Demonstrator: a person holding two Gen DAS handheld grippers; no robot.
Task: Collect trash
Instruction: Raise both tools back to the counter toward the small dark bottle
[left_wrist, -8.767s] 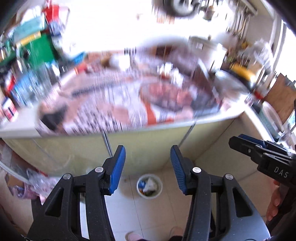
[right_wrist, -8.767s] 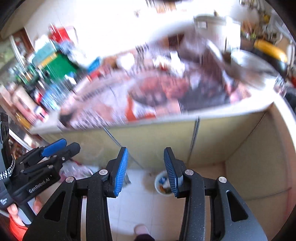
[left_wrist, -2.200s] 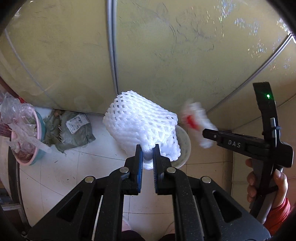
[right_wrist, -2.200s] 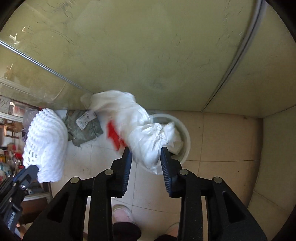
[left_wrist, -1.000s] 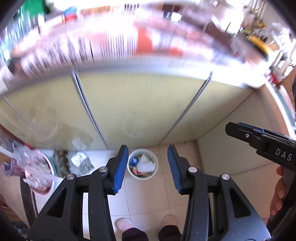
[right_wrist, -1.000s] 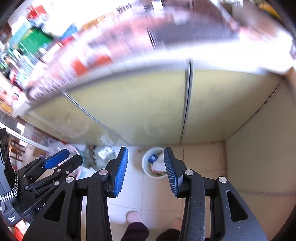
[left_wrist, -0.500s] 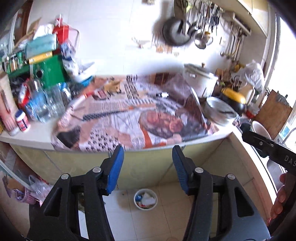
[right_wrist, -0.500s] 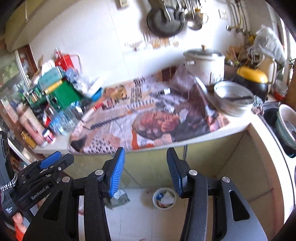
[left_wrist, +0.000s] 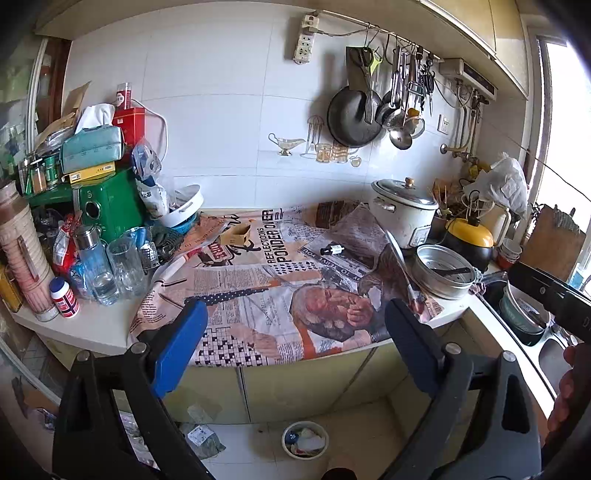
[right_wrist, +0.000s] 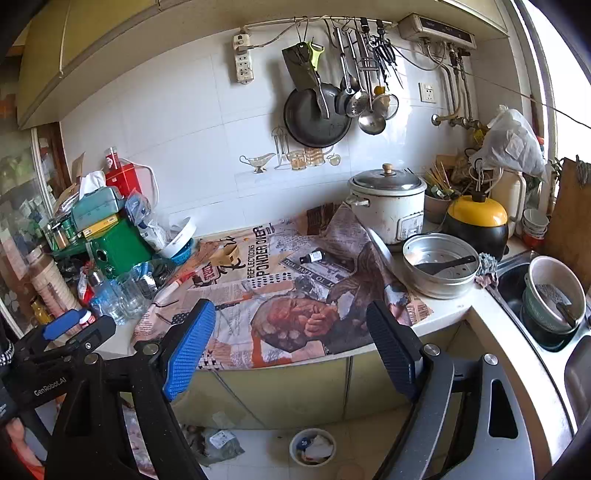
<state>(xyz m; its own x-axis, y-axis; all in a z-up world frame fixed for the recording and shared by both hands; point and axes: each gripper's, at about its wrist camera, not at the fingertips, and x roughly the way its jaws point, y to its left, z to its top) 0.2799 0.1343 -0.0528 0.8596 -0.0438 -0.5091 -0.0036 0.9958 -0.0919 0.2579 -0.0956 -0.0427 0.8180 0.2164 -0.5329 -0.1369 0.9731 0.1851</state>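
Both grippers are raised in front of the kitchen counter, open and empty. My left gripper (left_wrist: 295, 336) and my right gripper (right_wrist: 290, 332) face the newspaper-covered counter (left_wrist: 280, 273). A small dark bottle (left_wrist: 331, 250) and a small cardboard box (left_wrist: 236, 233) lie on the newspaper; both also show in the right wrist view, the bottle (right_wrist: 311, 256) and the box (right_wrist: 226, 253). A small white trash bin (left_wrist: 306, 439) holding scraps stands on the floor below the cabinet, also seen in the right wrist view (right_wrist: 312, 446).
Bottles, glasses and a green box (left_wrist: 107, 203) crowd the counter's left. A rice cooker (left_wrist: 402, 210), metal steamer pan (left_wrist: 443, 271) and yellow-lidded pot (left_wrist: 469, 236) stand at the right, with a sink (right_wrist: 554, 306) beyond. A crumpled bag (left_wrist: 201, 437) lies on the floor.
Both grippers have risen from pointing down at the bin to facing the counter. The foam net and the white wrapper held earlier are gone from the jaws, and both jaws stand wider open.
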